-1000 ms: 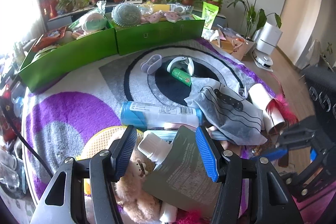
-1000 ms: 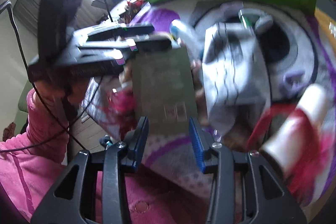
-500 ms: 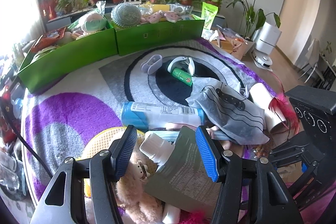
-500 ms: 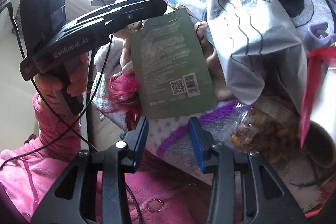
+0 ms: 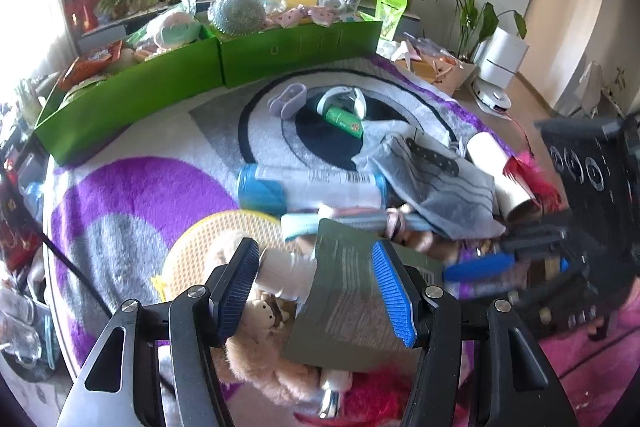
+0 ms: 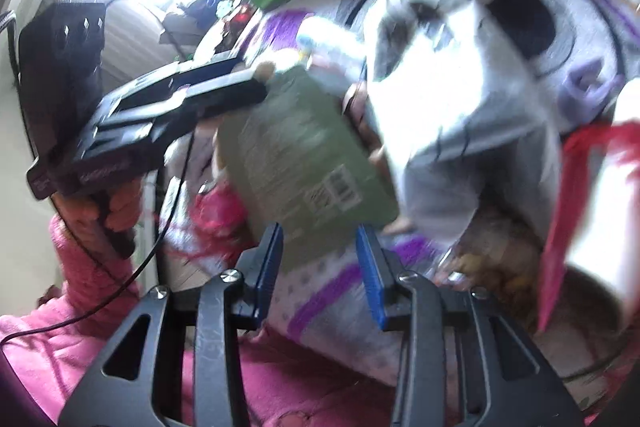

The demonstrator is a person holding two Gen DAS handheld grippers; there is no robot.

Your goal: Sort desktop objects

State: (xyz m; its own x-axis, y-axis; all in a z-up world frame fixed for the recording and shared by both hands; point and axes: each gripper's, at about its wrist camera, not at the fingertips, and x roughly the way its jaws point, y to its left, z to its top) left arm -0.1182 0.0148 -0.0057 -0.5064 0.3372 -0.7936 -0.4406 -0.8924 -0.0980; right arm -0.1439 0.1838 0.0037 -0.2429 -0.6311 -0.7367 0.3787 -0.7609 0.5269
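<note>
Sunlit living room with potted plants along the far wall is forming the backdrop, and a round worktop covered by a purple, grey and white rug (image 5: 132, 195) is carrying a loose heap of things waiting to be sorted. Two green bins (image 5: 168, 87) are sitting along the far edge, already piled with goods, probably as the places where sorted things go. Nearer, a grey patterned cloth (image 5: 448, 183) is lying crumpled over other items, beside a blue and white roll (image 5: 312, 187) lying on its side and a yellow mesh disc (image 5: 224, 239). A dark green flat pouch (image 5: 352, 291) is standing tilted in the near heap, over a tan plush toy (image 5: 264, 339). The left hand-held gripper (image 5: 316, 287) is partly open with its blue pads straddling the pouch's white cap and upper body; whether the pads are pressing on it I cannot tell. The right hand-held gripper (image 6: 318, 267) is hovering at the pouch's lower edge (image 6: 304, 163), its jaws partly open and gripping nothing, likely lining up to take or steady the pouch. A hand (image 6: 100, 211) in a pink sleeve is holding the left tool's handle. The right view is blurred.
</note>
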